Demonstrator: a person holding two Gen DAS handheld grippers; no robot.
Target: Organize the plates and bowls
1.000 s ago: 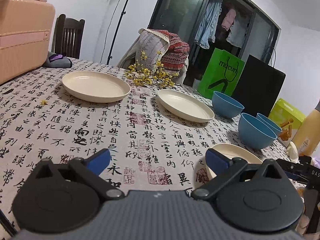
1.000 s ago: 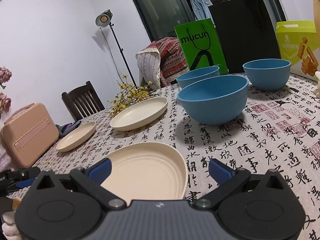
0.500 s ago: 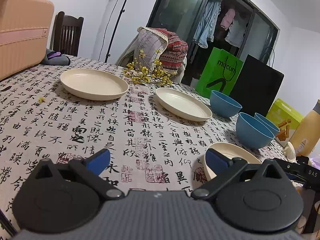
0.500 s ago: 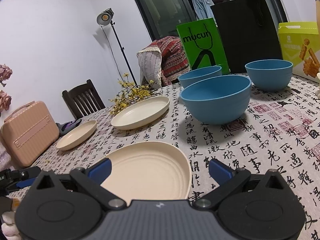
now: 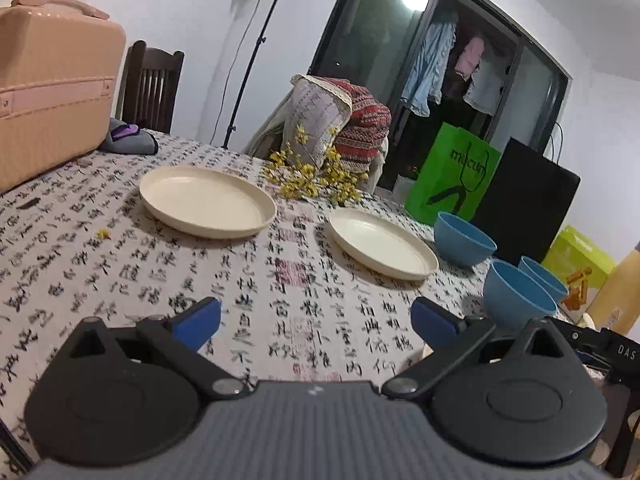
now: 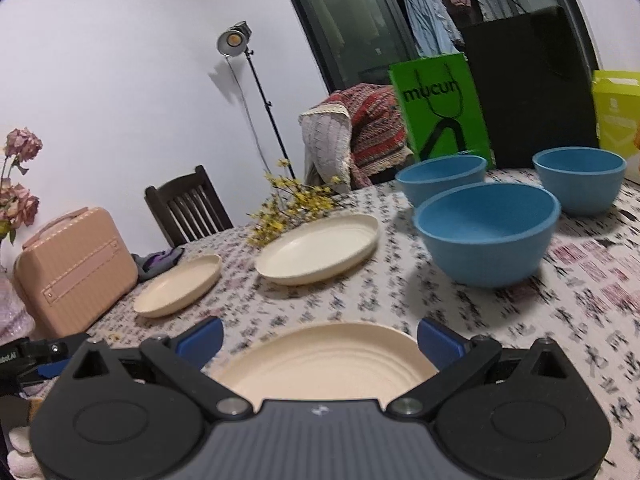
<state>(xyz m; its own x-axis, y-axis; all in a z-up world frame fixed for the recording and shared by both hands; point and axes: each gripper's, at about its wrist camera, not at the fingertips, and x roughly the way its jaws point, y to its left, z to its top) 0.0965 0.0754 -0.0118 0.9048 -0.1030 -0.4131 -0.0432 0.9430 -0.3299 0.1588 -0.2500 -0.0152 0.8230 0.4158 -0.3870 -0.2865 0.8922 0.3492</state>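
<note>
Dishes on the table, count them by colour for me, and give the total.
Cream plates: 3, the nearest plate, the middle plate, the far plate.
Blue bowls: 3, the near bowl, the back left bowl, the back right bowl.
Total: 6.

The green bag [image 6: 440,106] reads "mucun" in dark letters. White letters "DAS" stand on a black device [image 5: 616,350]. The tablecloth [image 5: 300,308] bears printed Chinese calligraphy.

Three cream plates lay flat and apart: the nearest plate [image 6: 324,360], ridged inside, the middle plate [image 6: 318,254] beyond it, and the far plate [image 6: 178,285] nearest the case. Three blue bowls stood upright: front bowl [image 6: 486,234], left rear bowl [image 6: 442,178], right rear bowl [image 6: 580,180].
</note>
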